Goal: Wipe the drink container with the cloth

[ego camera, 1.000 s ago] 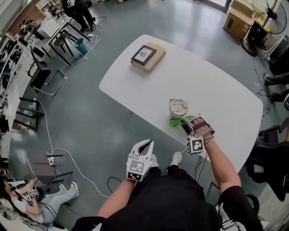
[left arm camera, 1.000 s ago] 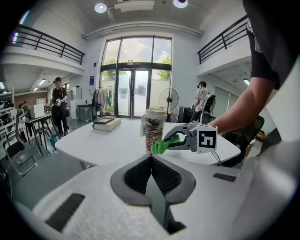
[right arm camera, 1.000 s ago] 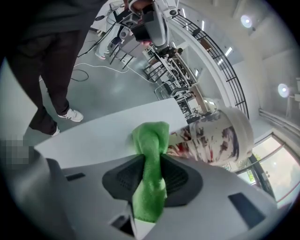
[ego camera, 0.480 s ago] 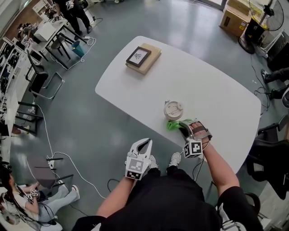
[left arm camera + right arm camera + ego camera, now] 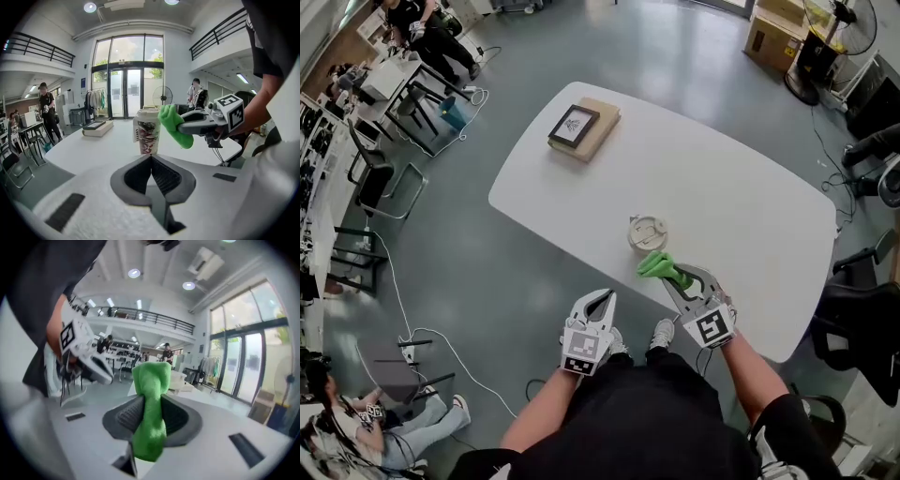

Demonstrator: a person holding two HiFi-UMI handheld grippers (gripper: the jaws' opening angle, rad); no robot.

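Drink container (image 5: 647, 232) near the tabletop's (image 5: 750, 211) front edge, just beyond the cloth (image 5: 653, 265) clamped in the right gripper (image 5: 668, 277); left gripper (image 5: 601, 297) closed, empty.

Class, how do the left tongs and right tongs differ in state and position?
The right tongs clamp the green cloth; the left tongs are shut on nothing. The right tongs reach over the table beside the cup; the left tongs hang short of its edge. Both carry a marker cube.
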